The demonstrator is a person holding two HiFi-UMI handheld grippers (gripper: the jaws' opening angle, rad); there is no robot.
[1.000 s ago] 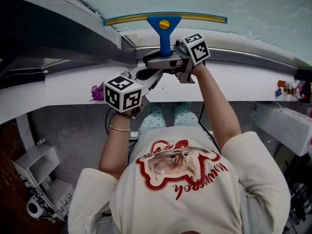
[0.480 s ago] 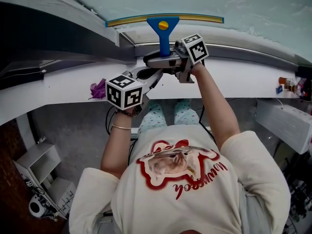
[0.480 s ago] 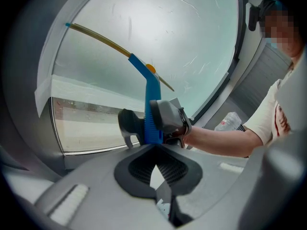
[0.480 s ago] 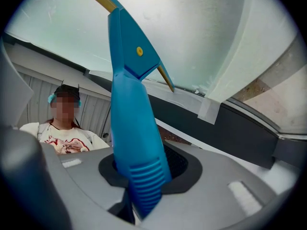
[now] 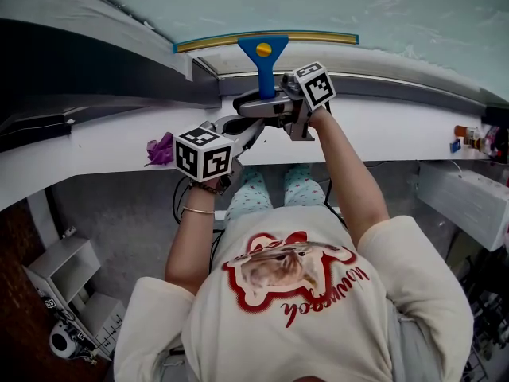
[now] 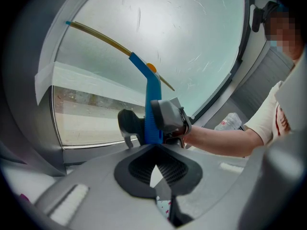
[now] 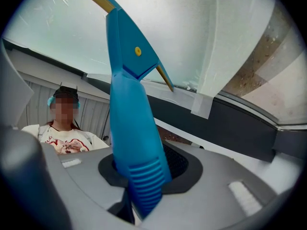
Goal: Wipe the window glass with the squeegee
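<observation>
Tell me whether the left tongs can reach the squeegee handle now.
Probably yes: the squeegee handle stands close ahead of the left tongs, nothing between; but the right tongs clamp it, leaving little room.

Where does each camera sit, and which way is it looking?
Head view: on the person's head, looking steeply down; shows both forearms, the cream shirt, the left gripper and right gripper below the pale window glass.
Left gripper view: rides the left gripper, looking past its grey fingers toward the blue plastic squeegee with the yellow blade; the right forearm shows.
Right gripper view: rides the right gripper, looking along the squeegee handle clamped between its fingers; the shirt shows at left.
Shared: both gripper views show squeegee and glass.
</observation>
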